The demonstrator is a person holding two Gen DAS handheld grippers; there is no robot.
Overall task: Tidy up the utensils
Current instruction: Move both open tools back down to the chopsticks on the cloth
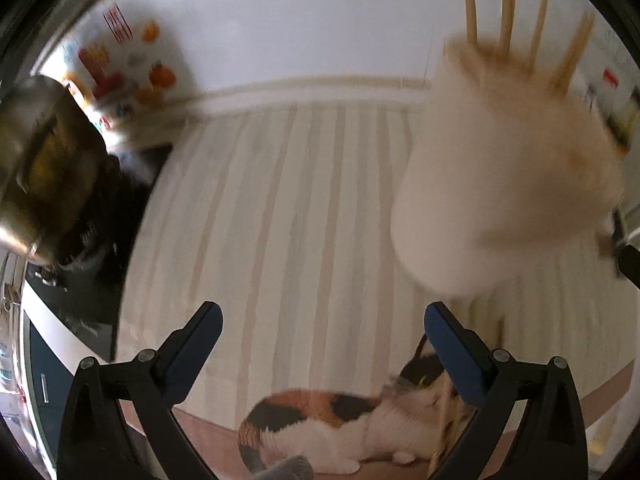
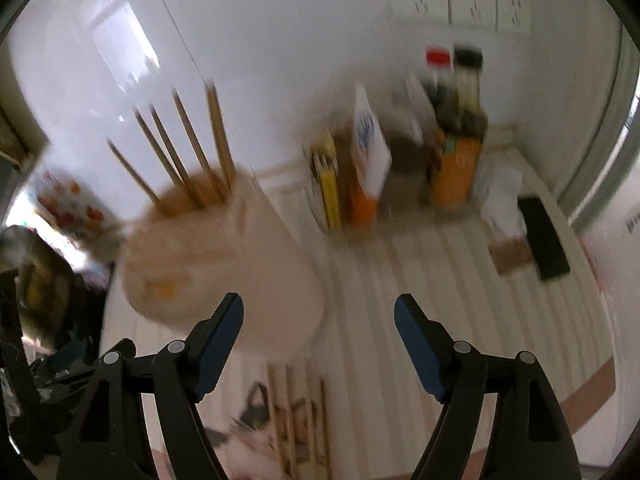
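A cream utensil holder [image 1: 508, 176] stands on the striped table mat [image 1: 280, 208] at the right, blurred, with several wooden chopsticks [image 1: 508, 8] upright in it. My left gripper [image 1: 322, 320] is open and empty, to the left of and below the holder. In the right wrist view the holder [image 2: 224, 264] is at the left with the chopsticks [image 2: 180, 152] sticking up. My right gripper [image 2: 318, 312] is open and empty, its left finger [image 2: 218, 340] close by the holder's base. More loose chopsticks [image 2: 296, 420] lie on the mat near the front edge.
A metal pot [image 1: 44, 168] sits on a black stove at the left. Bottles and boxes [image 2: 404, 160] stand against the back wall. A black flat object [image 2: 542, 236] and paper lie at the right. A cat picture [image 1: 340, 416] is printed on the mat's front.
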